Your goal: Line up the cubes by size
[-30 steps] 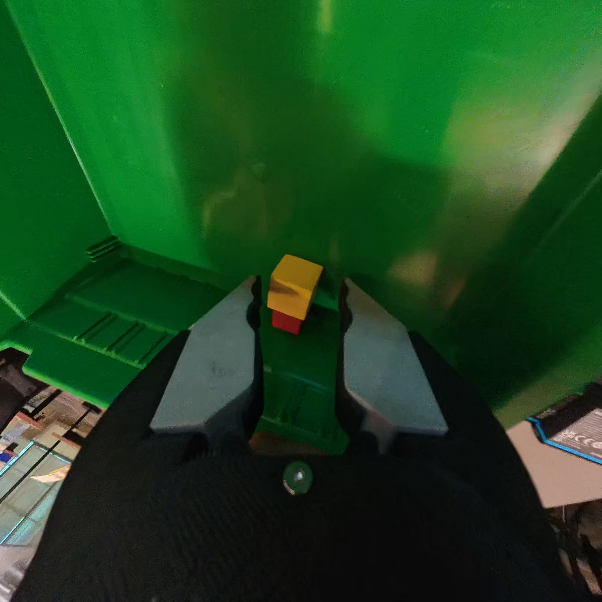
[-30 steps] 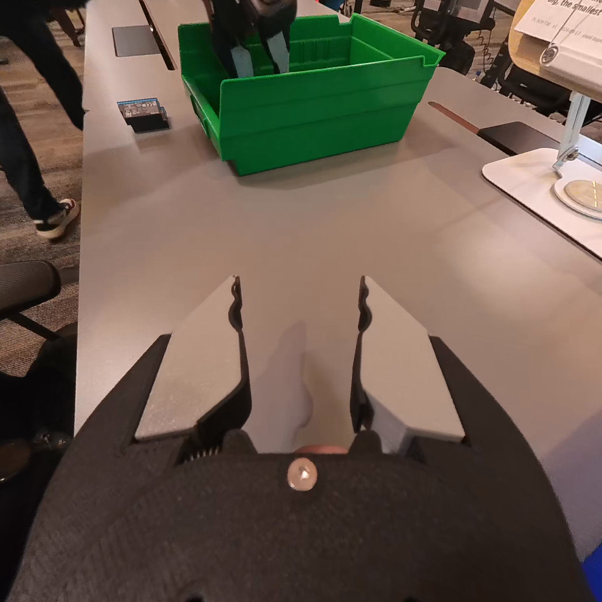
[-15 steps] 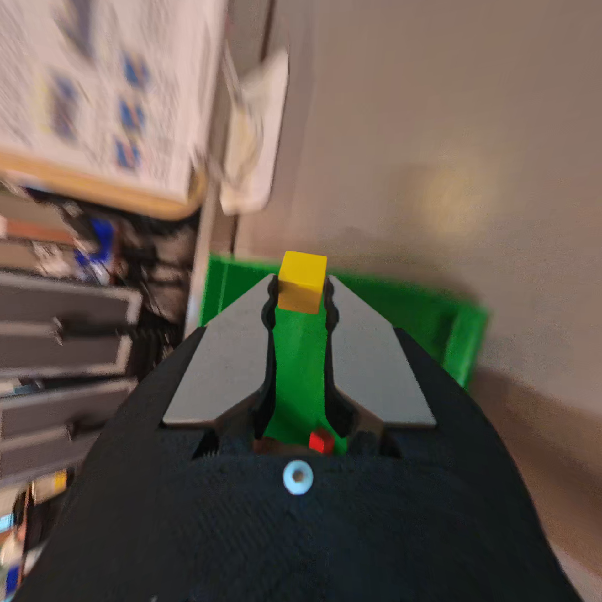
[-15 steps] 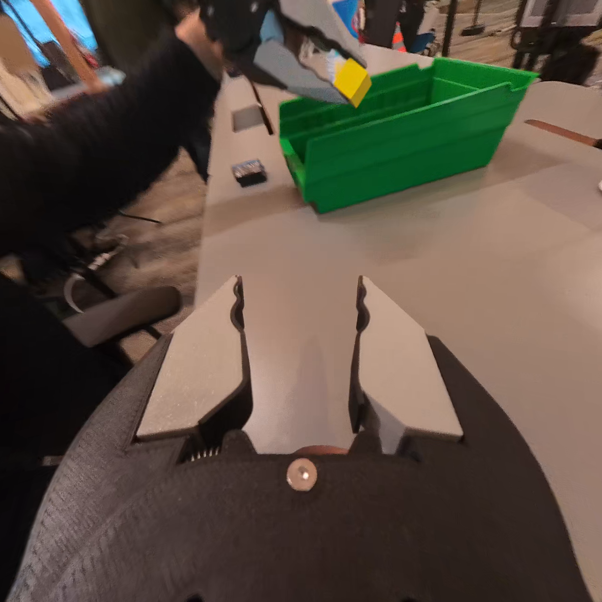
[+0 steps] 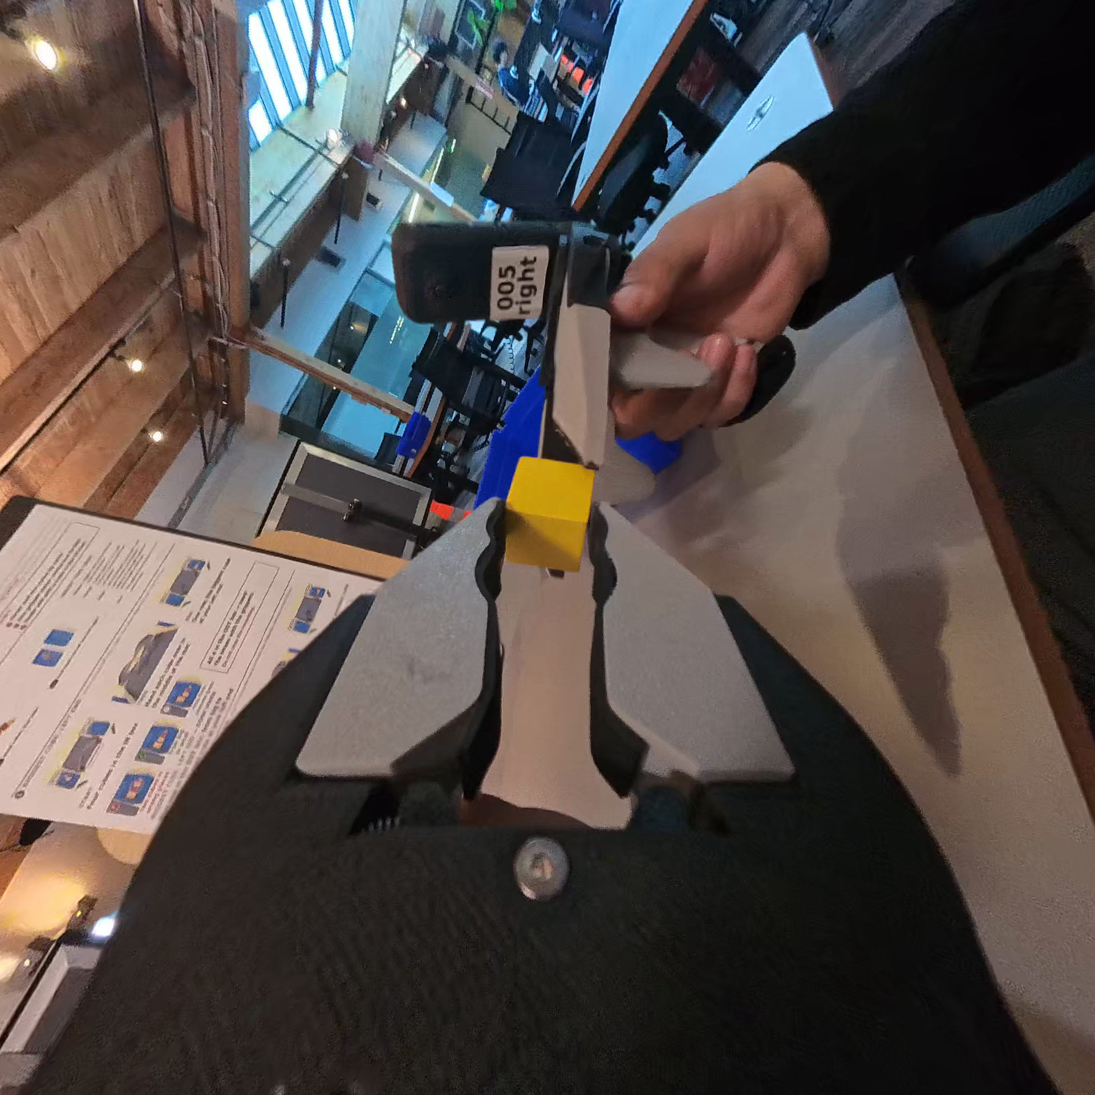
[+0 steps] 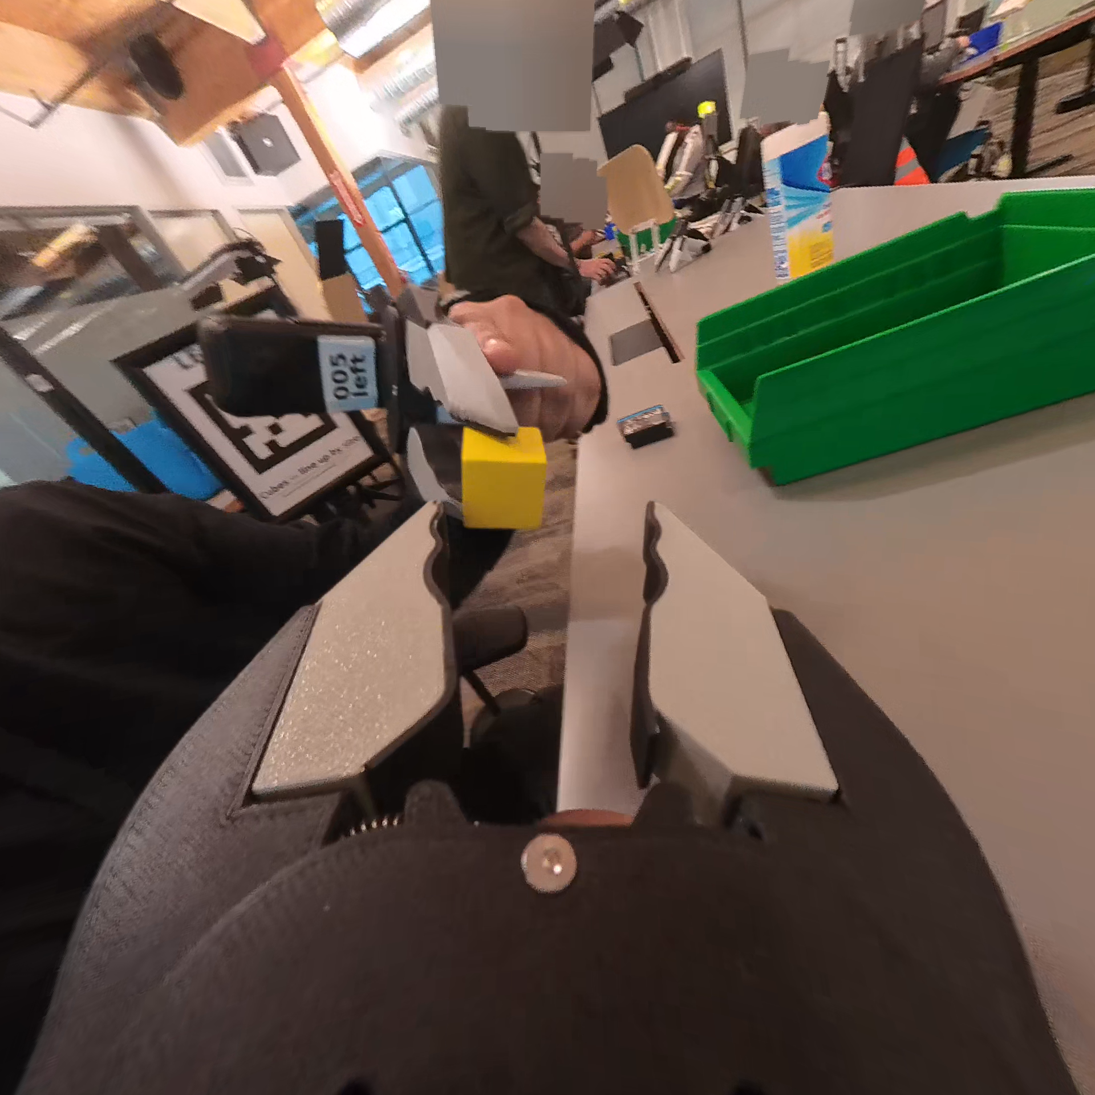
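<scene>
- The left gripper (image 5: 548,521) pinches a yellow cube (image 5: 548,514) between its two grey fingertips, one flat cube face against each finger (image 5: 426,646).
- The cube is held in the air, clear of the grey table (image 5: 800,563); in the left wrist view the table runs up the right side of the picture, so this gripper is rolled onto its side.
- From the right wrist view the left gripper (image 6: 474,450) shows at the left, off the table's near-left edge, with the cube (image 6: 502,477) at its tips and a hand (image 6: 533,367) around its grip.
- The right gripper (image 6: 545,533) is spread wide with nothing between its fingers; its gap looks down on the table edge (image 6: 889,592) and the carpet beside it.
- In the left wrist view the right gripper (image 5: 583,415) hangs just beyond the cube, tips close to the cube's far top corner; whether they touch I cannot tell. A hand (image 5: 711,296) in a black sleeve (image 5: 948,148) holds it.
- A green bin (image 6: 900,367) stands on the table, far right in the right wrist view, well apart from both grippers. What lies in it is hidden.
- A small dark block (image 6: 644,425) lies on the table just left of the bin.
- A printed sheet (image 5: 136,669) on a board fills the left side of the left wrist view.
- A white and blue canister (image 6: 797,213) stands on the table beyond the bin.
- A framed sign (image 6: 261,438) with a black and white pattern stands off the table at the left.
</scene>
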Demonstrator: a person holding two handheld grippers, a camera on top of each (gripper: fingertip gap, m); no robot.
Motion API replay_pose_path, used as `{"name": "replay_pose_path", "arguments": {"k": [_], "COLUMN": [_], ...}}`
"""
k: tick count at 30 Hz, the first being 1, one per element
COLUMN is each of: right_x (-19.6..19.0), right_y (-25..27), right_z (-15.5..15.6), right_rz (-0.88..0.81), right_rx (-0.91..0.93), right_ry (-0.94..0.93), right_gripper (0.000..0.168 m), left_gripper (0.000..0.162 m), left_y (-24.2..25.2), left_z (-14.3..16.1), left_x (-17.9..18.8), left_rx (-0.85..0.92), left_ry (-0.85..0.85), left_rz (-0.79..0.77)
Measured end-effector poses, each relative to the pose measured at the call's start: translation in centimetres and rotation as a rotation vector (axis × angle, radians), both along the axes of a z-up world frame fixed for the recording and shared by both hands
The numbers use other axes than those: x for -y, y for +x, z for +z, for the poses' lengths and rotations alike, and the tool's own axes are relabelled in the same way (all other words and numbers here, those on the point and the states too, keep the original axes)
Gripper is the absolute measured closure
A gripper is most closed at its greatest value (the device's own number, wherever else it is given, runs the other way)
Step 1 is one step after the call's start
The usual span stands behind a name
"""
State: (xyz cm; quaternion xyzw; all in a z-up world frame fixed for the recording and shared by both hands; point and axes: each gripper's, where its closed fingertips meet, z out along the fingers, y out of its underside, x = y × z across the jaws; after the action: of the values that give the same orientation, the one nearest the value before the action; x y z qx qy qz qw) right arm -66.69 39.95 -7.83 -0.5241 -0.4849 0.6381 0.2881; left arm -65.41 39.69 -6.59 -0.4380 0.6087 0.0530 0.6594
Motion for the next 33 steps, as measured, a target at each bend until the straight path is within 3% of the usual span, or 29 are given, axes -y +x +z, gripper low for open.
{"name": "replay_pose_path", "arguments": {"k": [4,5,6,14,17,22,24,27,30,33], "right_x": [2.1,2.1,1.8,-0.8,-4.5,-17.4,-22.0,-26.0,-27.7,-28.6], "right_y": [0.5,0.5,0.4,0.8,4.5,15.8,20.0,24.2,26.5,26.8], "right_z": [0.7,0.7,0.5,-0.9,0.4,1.5,0.0,-5.2,-10.1,-12.4], "right_rz": [0.122,0.122,0.108,0.001,-0.141,-0.503,-0.535,-0.412,-0.259,-0.147], "right_rx": [-0.036,-0.035,-0.033,0.054,0.085,0.414,0.612,0.911,1.151,1.252], "right_ry": [-0.049,-0.044,-0.037,0.023,0.203,0.680,0.800,0.844,0.863,0.900], "right_gripper": [0.122,0.140,0.143,0.144,0.144,0.144,0.144,0.144,0.143,0.143], "left_gripper": [0.137,0.137,0.137,0.138,0.151,0.153,0.153,0.151,0.152,0.151], "left_y": [0.8,0.9,0.9,-0.8,-2.4,-4.1,-4.0,-3.8,-3.3,-3.4], "left_z": [0.0,-0.2,-0.3,-2.1,-2.9,-3.7,-4.0,-4.7,-5.4,-6.3], "left_x": [0.3,0.3,0.3,-1.1,-0.9,-0.4,-0.4,-0.9,-0.9,-1.1], "left_rx": [0.000,-0.005,-0.009,0.015,0.067,0.117,0.113,0.059,0.026,0.005], "left_ry": [0.005,0.002,0.001,-0.044,-0.094,-0.139,-0.139,-0.136,-0.151,-0.166], "left_rz": [-0.008,-0.011,-0.011,0.071,0.075,0.073,0.062,0.089,0.084,0.097]}}
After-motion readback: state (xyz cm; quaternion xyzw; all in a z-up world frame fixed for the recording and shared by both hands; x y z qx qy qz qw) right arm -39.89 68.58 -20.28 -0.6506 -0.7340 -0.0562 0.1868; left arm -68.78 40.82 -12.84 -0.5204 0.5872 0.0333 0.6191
